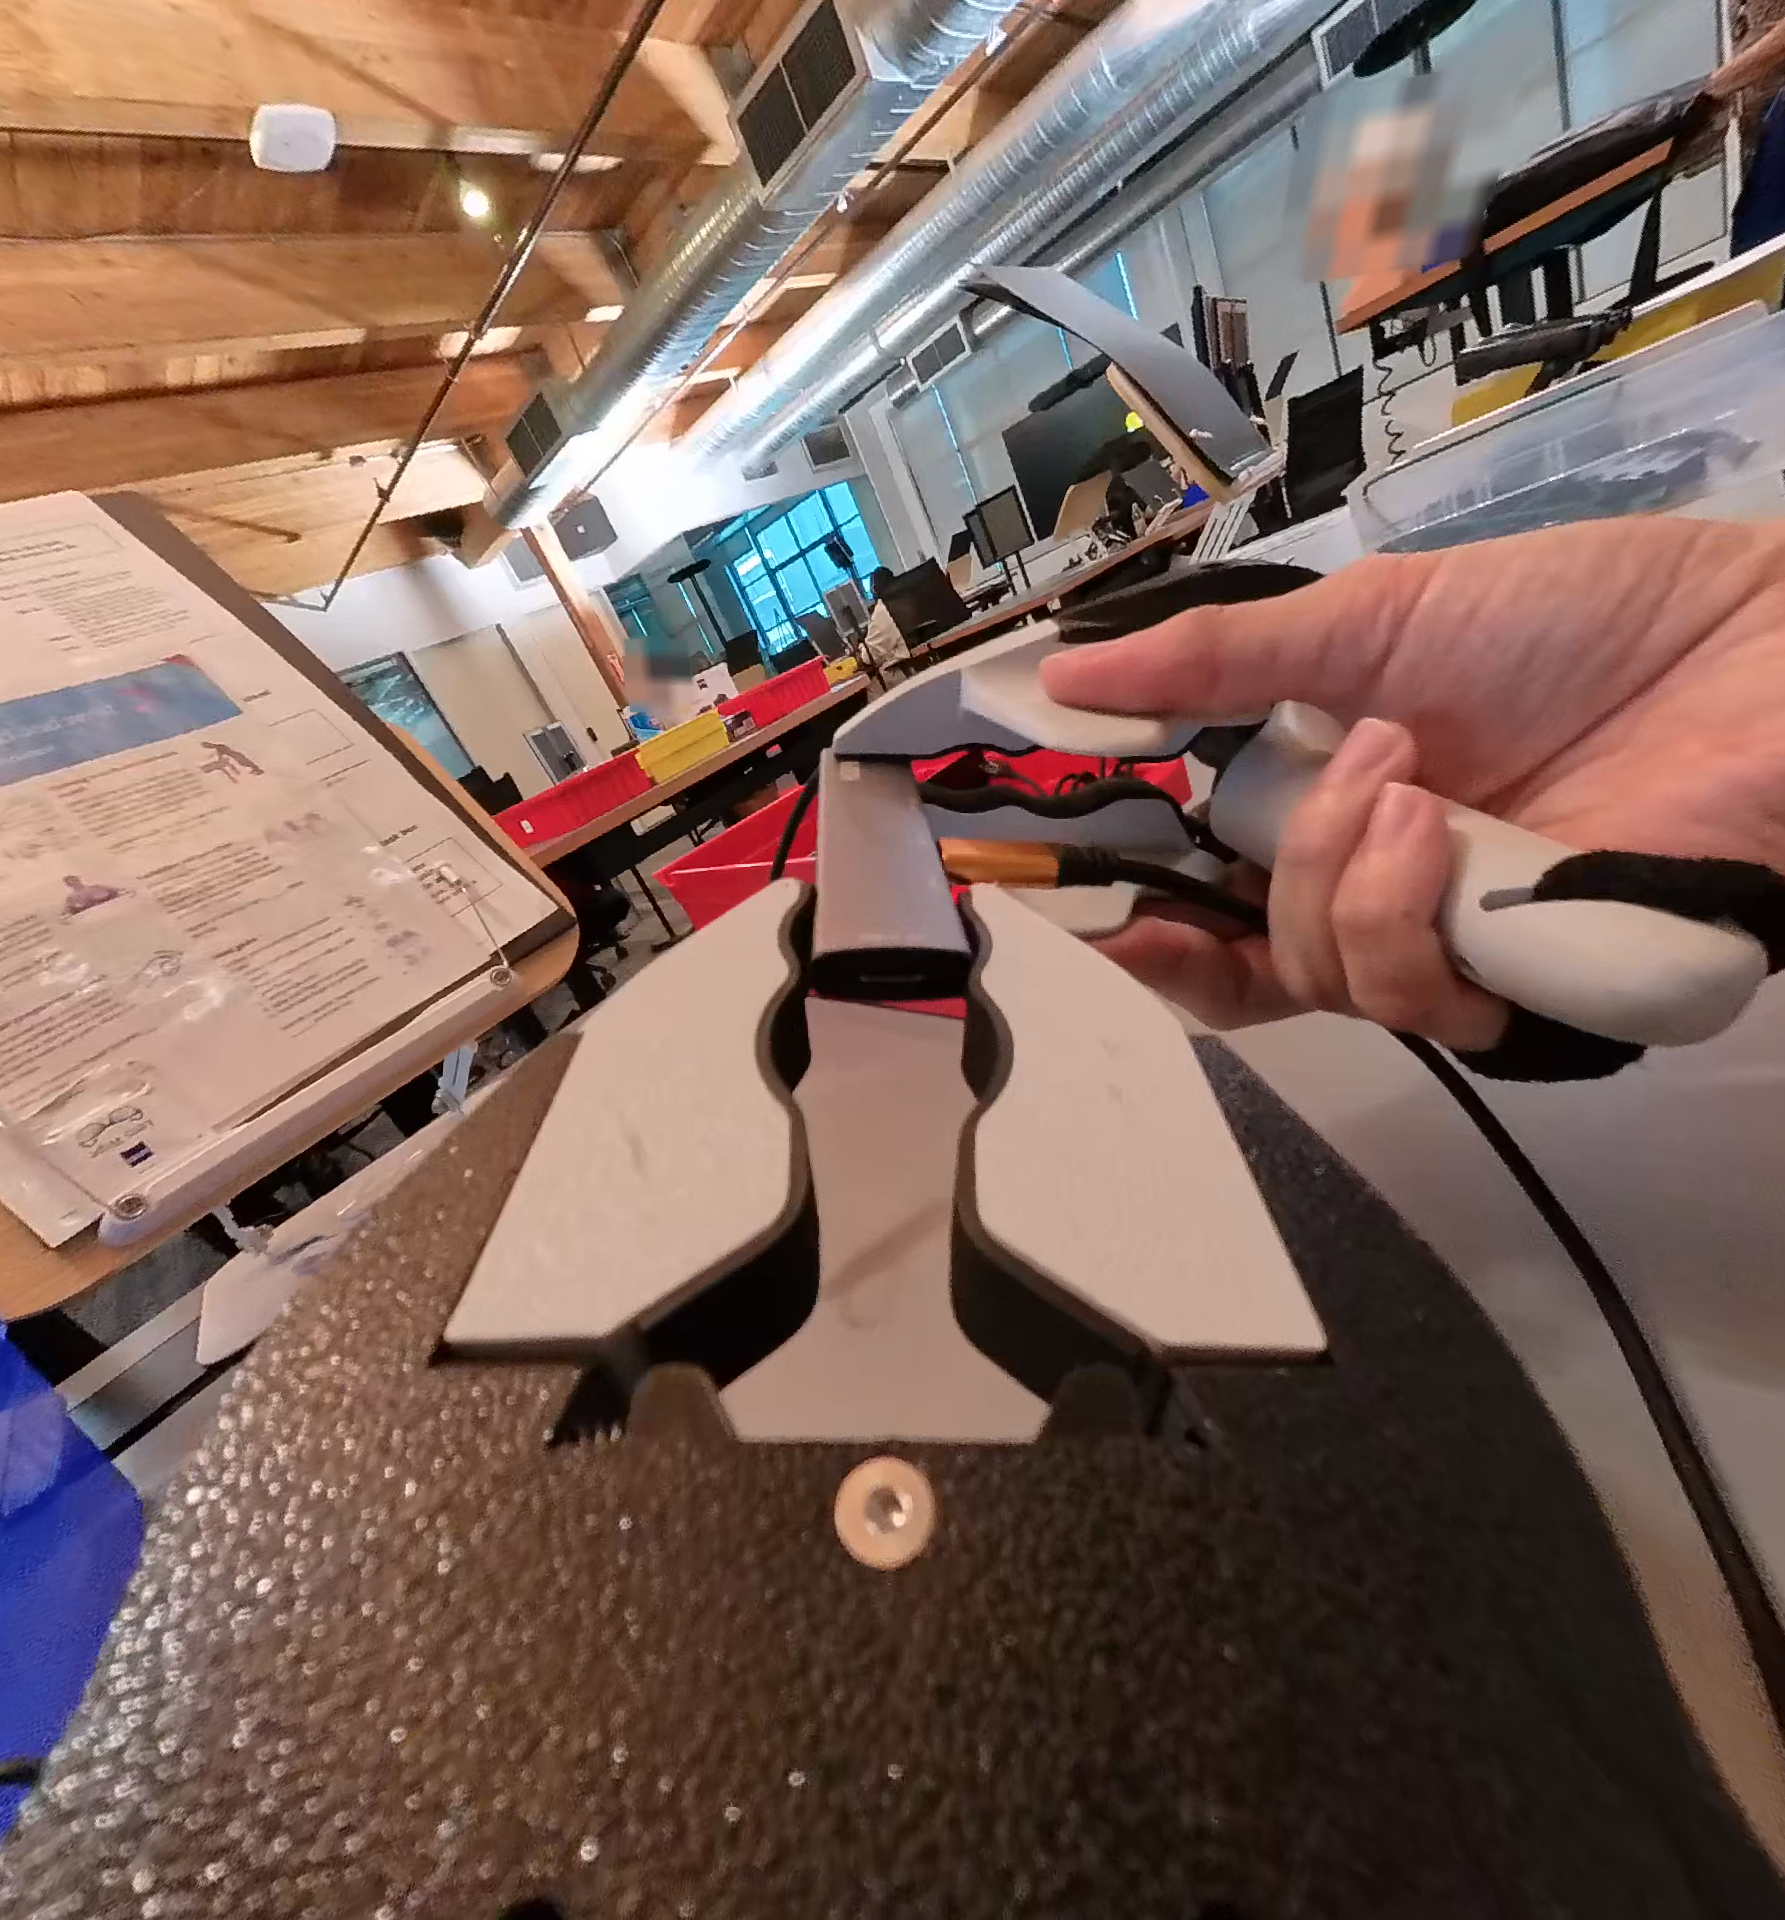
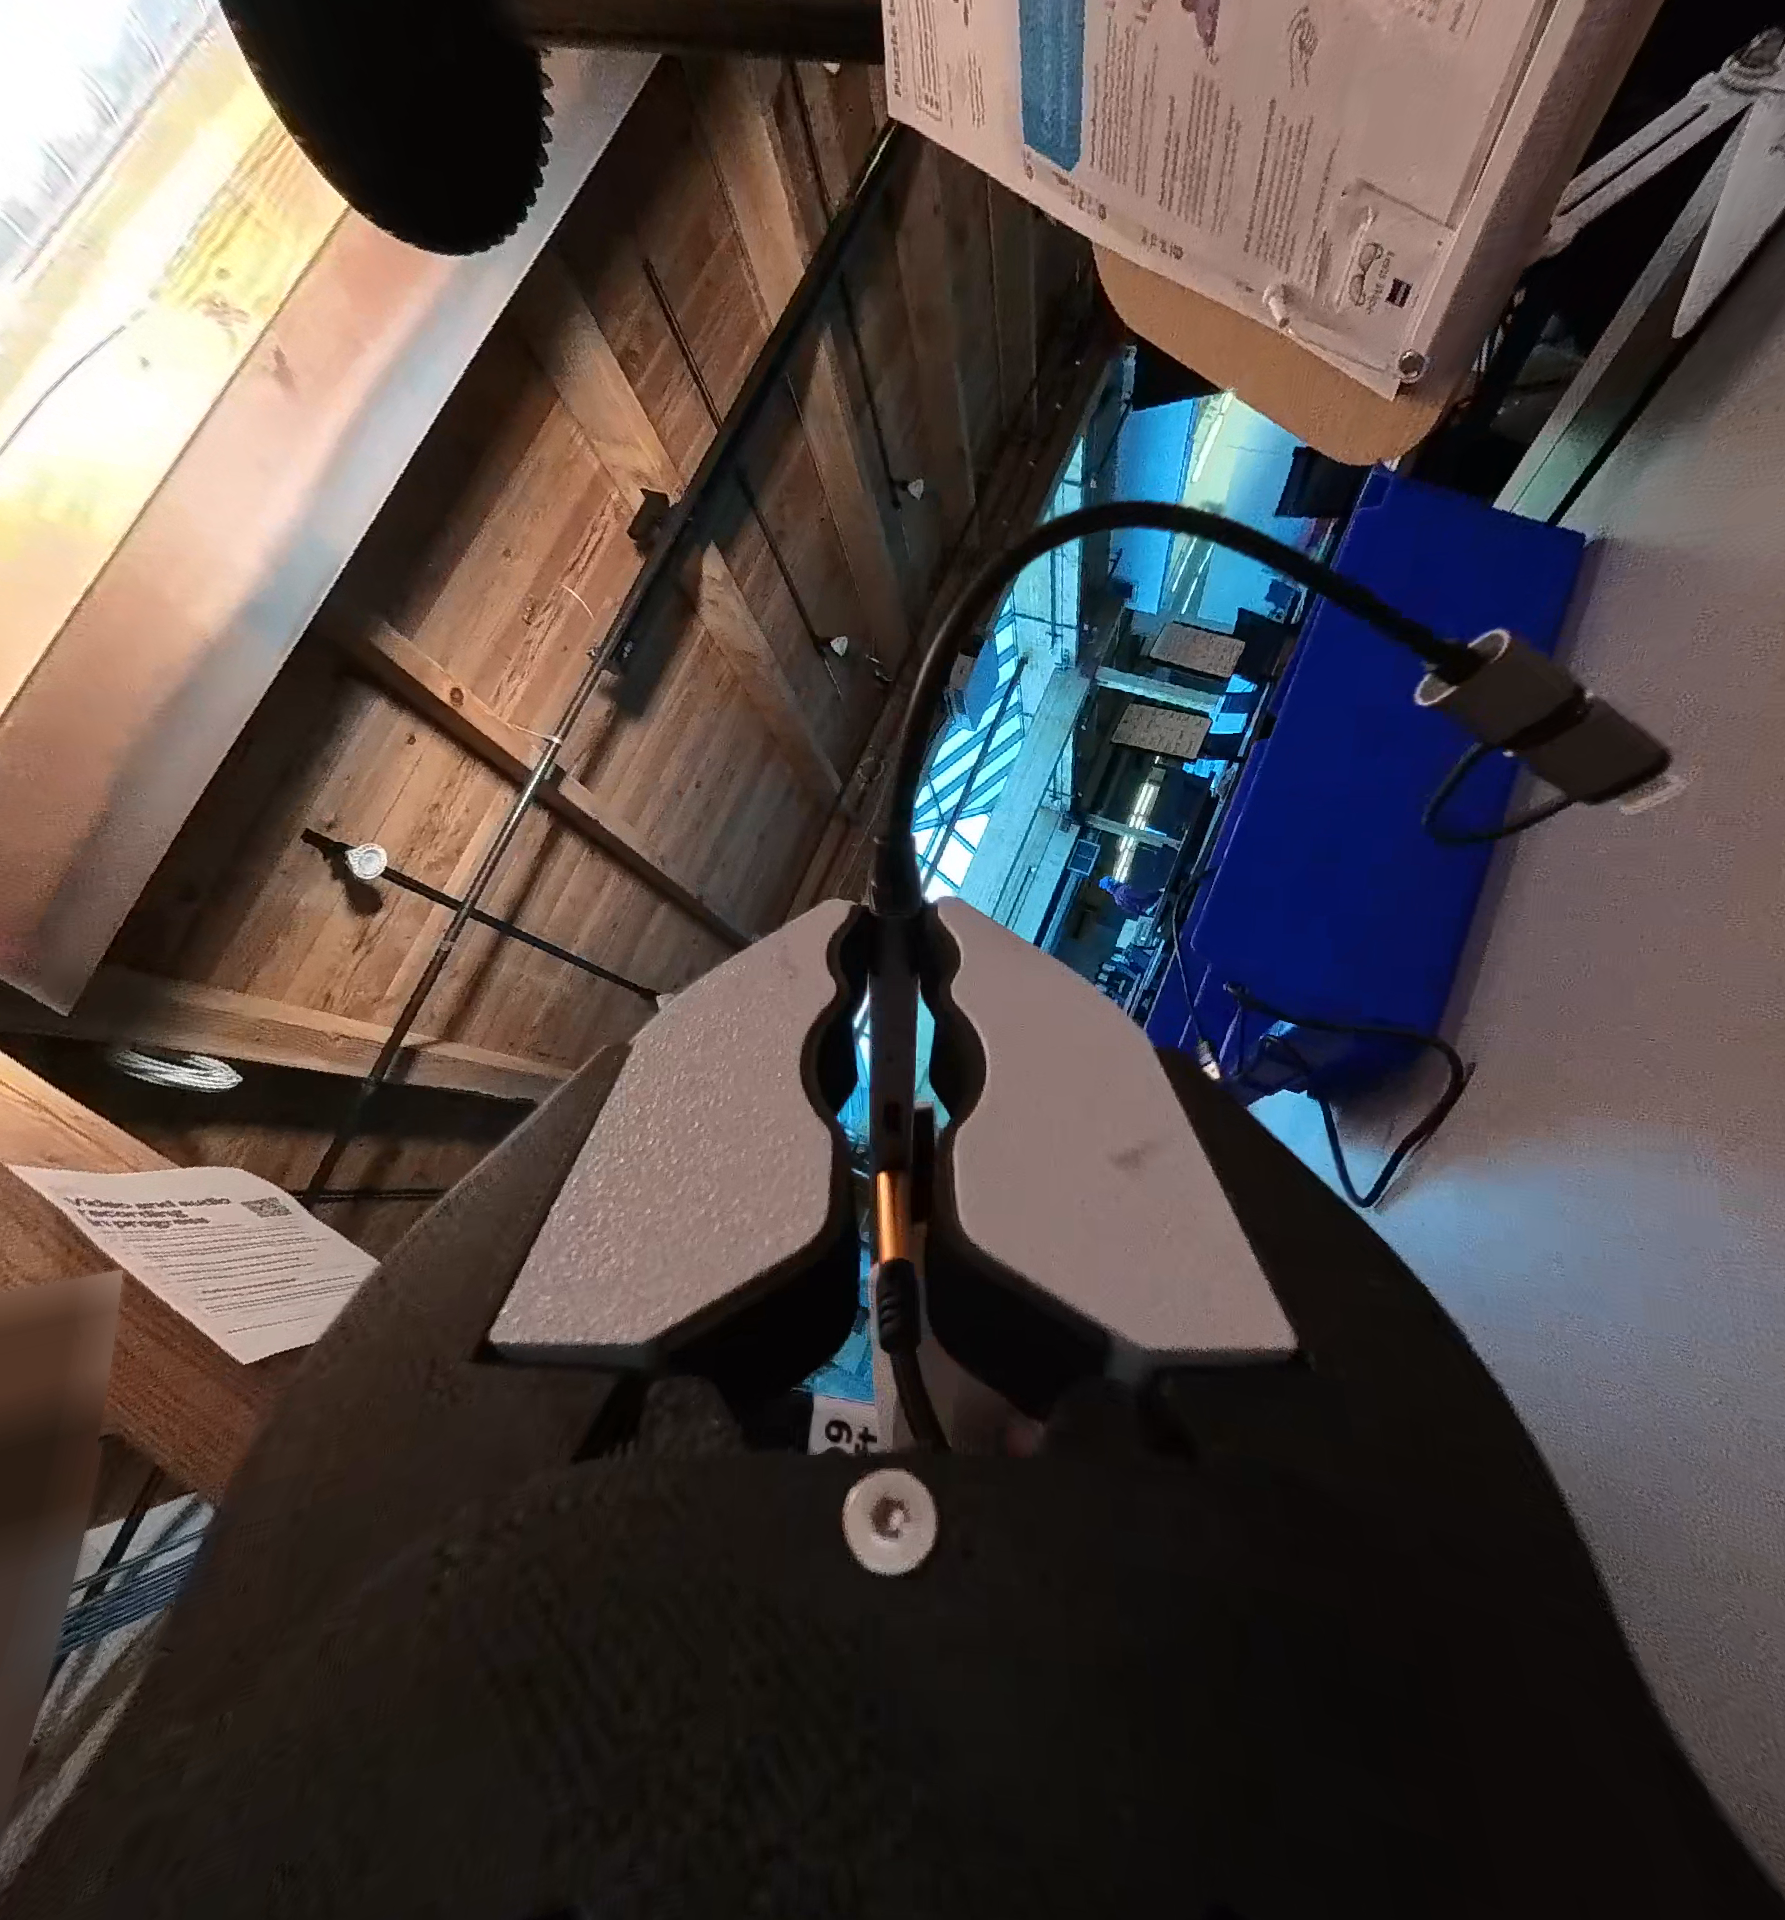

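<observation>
The left gripper (image 1: 888,961) is clamped by its fingertips on a slim grey metal adapter block (image 1: 883,873), whose long axis runs forward along the fingers with an open socket end facing back toward the camera. Just beside it a bare hand (image 1: 1553,769) grips the handle of the right gripper (image 2: 893,920), which is pinched tight on a thin black cable with an orange-collared plug (image 2: 893,1195); the cable arches up and over to a pair of small grey connector blocks (image 2: 1537,717). The adapter looks light, rigid and smooth-sided, best held across its flat faces, while the cable appears limp and likely to slip unless taken at its stiff plug.
</observation>
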The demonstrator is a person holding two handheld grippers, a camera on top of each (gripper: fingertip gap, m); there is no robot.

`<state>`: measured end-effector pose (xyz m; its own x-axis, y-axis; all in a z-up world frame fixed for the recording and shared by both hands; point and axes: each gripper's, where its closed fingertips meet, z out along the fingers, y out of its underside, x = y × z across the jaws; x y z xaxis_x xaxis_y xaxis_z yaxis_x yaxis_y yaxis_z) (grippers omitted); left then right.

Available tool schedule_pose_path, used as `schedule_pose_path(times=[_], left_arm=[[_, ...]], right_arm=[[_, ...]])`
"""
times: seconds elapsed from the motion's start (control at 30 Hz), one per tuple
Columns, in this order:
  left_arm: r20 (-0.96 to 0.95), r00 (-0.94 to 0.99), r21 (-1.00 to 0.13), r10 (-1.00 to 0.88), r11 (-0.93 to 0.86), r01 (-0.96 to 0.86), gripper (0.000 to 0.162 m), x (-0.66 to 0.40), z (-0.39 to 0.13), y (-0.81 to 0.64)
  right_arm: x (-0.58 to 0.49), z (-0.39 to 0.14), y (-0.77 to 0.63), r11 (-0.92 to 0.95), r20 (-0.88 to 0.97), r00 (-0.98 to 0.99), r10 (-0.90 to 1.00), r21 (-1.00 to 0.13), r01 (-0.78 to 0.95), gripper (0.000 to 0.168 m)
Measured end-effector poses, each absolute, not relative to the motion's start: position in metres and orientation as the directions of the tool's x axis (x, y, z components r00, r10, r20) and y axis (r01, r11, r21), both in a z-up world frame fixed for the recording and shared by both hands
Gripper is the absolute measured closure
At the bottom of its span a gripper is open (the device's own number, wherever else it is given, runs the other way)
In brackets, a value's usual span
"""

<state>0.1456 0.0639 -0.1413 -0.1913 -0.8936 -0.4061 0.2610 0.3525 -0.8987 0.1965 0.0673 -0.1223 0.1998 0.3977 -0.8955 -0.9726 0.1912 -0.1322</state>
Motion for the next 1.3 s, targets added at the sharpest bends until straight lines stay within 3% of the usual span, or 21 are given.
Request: schedule_pose_path(times=[0.27, 0.67, 0.9, 1.2, 1.3], left_arm=[[-0.424, -0.187, -0.885, -0.886, 0.362, 0.293, 0.137, 0.143, -0.142, 0.064], [-0.345, -0.197, -0.932, -0.918, 0.311, 0.183, 0.137, 0.15, -0.15, 0.066], [-0.378, -0.19, -0.917, -0.906, 0.339, 0.208, 0.138, 0.147, -0.148, 0.066], [-0.339, -0.203, -0.939, -0.919, 0.315, 0.14, 0.137, 0.151, -0.153, 0.07], [-0.253, -0.204, -0.965, -0.946, 0.232, 0.122, 0.137, 0.152, -0.151, 0.073]], right_arm=[[0.201, -0.124, 0.065, 0.213, -0.896, 0.213, 0.389, -0.137, -0.967, 0.159], [0.206, -0.126, 0.062, 0.254, -0.899, 0.254, 0.355, -0.169, -0.952, 0.159], [0.205, -0.13, 0.063, 0.24, -0.903, 0.175, 0.393, -0.082, -0.967, 0.159], [0.208, -0.13, 0.064, 0.257, -0.905, 0.251, 0.343, -0.167, -0.952, 0.159], [0.205, -0.133, 0.067, 0.213, -0.906, 0.268, 0.327, -0.206, -0.955, 0.159]])
